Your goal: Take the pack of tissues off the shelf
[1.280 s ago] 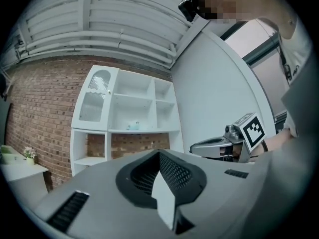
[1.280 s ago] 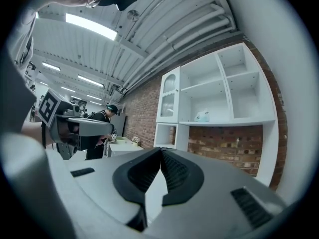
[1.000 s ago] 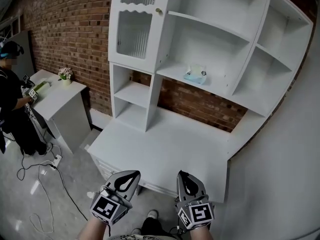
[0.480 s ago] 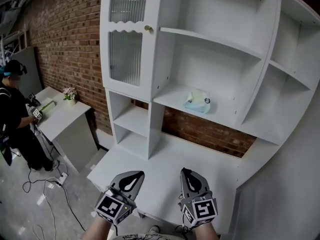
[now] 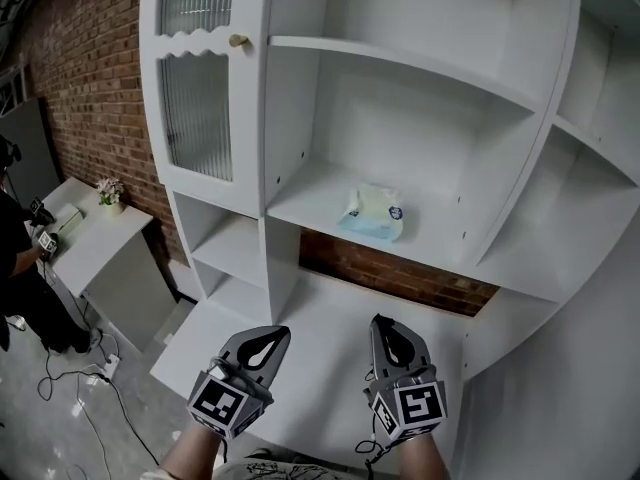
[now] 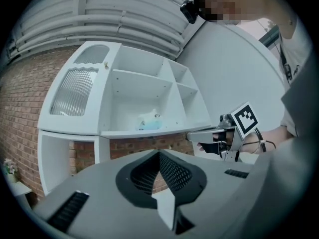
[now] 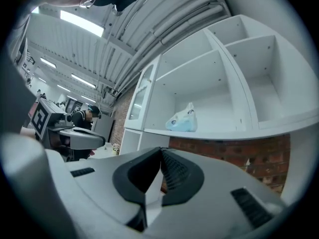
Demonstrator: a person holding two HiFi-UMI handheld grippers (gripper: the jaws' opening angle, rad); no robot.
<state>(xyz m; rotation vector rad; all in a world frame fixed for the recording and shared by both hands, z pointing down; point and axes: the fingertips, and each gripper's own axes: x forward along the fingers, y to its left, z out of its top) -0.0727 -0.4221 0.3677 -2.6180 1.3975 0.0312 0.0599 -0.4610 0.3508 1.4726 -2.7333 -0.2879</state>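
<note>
Standing at the far left edge of the head view, a person (image 5: 18, 268) in dark clothes is beside a low white table (image 5: 95, 236) that carries a small pot of flowers (image 5: 108, 190). Cables (image 5: 60, 388) trail over the grey floor below it, and a brick wall (image 5: 90, 78) runs behind. To the right rises a white shelf unit (image 5: 420, 68), whose ribbed glass door (image 5: 198, 98) with a round knob (image 5: 238, 40) is shut.

Low in the picture, the left gripper (image 5: 268, 336) hangs over the unit's desk top (image 5: 320, 313), well below the shelves. Its own view shows its jaws closed together with nothing between them.

The pack of tissues (image 5: 372, 213), pale blue and white, lies on the wide middle shelf (image 5: 310, 193), toward the middle of the board, untouched and well apart from both grippers.

The right gripper (image 5: 390, 326) is just beside the left one at the same height, also over the desk top. Its jaws are closed tip to tip and hold nothing; in its view the pack sits above them on the shelf.
</note>
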